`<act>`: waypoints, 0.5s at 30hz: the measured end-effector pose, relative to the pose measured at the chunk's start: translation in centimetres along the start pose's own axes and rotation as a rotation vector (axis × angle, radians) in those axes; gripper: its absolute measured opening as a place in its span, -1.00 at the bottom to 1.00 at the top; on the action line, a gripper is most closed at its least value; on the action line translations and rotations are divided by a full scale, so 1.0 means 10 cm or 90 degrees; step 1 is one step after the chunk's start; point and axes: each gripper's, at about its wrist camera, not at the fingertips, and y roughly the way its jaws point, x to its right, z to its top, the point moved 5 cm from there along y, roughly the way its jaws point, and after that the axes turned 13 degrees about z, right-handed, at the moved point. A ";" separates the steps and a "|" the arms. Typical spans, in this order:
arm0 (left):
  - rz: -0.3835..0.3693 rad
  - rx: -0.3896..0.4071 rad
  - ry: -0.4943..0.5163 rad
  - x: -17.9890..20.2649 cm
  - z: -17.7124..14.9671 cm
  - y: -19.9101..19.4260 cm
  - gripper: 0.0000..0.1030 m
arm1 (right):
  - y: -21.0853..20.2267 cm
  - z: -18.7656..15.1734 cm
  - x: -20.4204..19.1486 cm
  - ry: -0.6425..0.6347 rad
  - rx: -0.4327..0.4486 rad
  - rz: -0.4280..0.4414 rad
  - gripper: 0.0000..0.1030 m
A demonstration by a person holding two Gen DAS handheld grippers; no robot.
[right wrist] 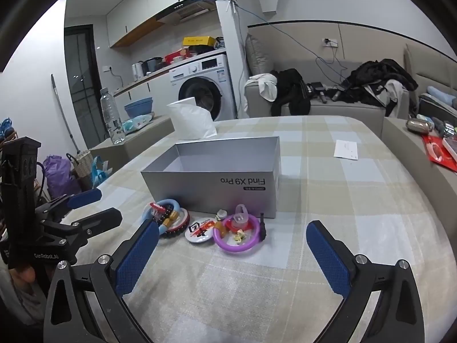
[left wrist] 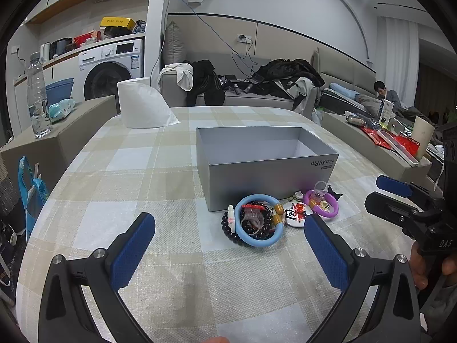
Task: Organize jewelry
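Jewelry [left wrist: 258, 220] beyond spread tongs [left wrist: 228, 245]

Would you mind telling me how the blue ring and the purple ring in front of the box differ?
The blue ring is light blue; the purple ring is violet. The blue ring lies over a strand of dark beads, while the purple ring lies flat on the tablecloth. The blue ring lies nearer the left gripper, the purple ring nearer the right gripper. Both have an amber bead and encircle small trinkets beside the grey box.

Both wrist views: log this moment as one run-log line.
left tool open, empty | right tool open, empty | jewelry pile on table beside grey box | box empty
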 end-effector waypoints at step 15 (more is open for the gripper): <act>-0.007 -0.010 -0.012 -0.03 0.00 0.02 0.97 | 0.01 -0.02 0.07 0.027 -0.003 -0.002 1.00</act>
